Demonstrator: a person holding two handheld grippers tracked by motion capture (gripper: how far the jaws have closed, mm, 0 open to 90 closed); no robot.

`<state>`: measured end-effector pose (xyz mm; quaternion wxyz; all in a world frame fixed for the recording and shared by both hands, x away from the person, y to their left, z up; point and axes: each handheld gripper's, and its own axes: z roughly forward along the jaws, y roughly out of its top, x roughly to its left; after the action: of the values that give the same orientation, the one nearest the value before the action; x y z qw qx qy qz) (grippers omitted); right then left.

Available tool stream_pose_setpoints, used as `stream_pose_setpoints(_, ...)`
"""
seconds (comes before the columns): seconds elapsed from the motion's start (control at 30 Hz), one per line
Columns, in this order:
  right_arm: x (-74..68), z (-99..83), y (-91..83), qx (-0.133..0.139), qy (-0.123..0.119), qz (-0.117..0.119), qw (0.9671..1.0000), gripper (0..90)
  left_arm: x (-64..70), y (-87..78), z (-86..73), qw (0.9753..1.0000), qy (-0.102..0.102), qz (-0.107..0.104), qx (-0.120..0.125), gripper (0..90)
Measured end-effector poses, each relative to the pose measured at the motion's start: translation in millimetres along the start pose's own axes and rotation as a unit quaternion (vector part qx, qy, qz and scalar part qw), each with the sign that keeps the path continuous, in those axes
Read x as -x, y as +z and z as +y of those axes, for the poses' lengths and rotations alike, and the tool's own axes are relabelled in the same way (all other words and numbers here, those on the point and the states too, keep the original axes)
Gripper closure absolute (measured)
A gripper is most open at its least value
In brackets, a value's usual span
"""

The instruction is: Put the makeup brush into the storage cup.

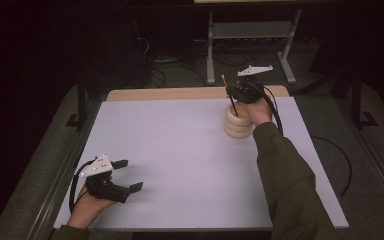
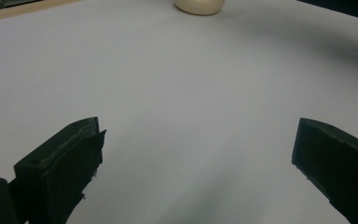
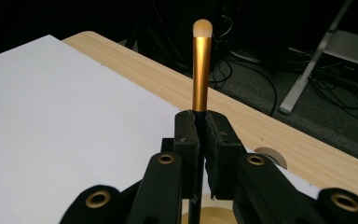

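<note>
A gold-handled brush [image 3: 201, 70] stands tilted in a cream, ringed holder [image 1: 238, 122] near the bench's [image 1: 180, 145] far right edge, its shaft clamped between the right hand-held gripper's [image 1: 235, 91] closed jaws. White sheeting covers the bench, a wooden strip [image 1: 170, 93] showing along the far edge. The left hand-held gripper [image 1: 128, 175] rests at the near left corner, jaws spread wide, holding nothing, open surface between them. Dark floor, cables [image 1: 180, 72] and a grey stand [image 1: 250, 35] lie beyond.

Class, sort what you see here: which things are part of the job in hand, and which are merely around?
In the job:
- right gripper, jaws shut on the gold-ferruled makeup brush
- cream ridged round holder

Merely around:
- left gripper, jaws open above the white table sheet
- floor cables
- grey metal stand
</note>
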<state>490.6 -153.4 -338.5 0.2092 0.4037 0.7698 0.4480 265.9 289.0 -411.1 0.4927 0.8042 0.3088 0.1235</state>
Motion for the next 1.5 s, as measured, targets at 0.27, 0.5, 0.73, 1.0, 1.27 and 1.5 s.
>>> stream_pose_setpoints(0.27,1.9,-2.7,2.5,-0.006,-0.004,-0.004,1.0,83.0,-0.1,-0.2,0.2,1.0,0.002,0.0,-0.001,1.2)
stream_pose_setpoints(0.5,3.3,-4.5,3.5,-0.013,-0.001,-0.002,0.9999,82.9,0.2,0.0,0.1,1.0,0.0,0.0,0.002,1.2)
stream_pose_setpoints(0.73,5.2,-5.4,3.2,-0.018,0.005,-0.002,0.9998,82.5,-0.1,-0.2,0.0,1.0,-0.001,0.001,0.003,1.2)
stream_pose_setpoints(1.0,6.1,-6.6,4.4,-0.021,0.006,0.005,0.9997,81.8,0.0,-0.2,0.0,1.0,-0.002,0.001,0.003,1.2)
stream_pose_setpoints(1.27,4.8,-6.1,5.7,-0.028,0.005,0.006,0.9996,67.3,0.0,-0.2,0.1,1.0,-0.002,0.001,0.003,1.2)
stream_pose_setpoints(1.5,4.7,-6.6,6.5,-0.034,0.01,-0.001,0.9994,32.6,-0.1,-0.4,0.4,1.0,0.001,0.001,0.0,1.2)
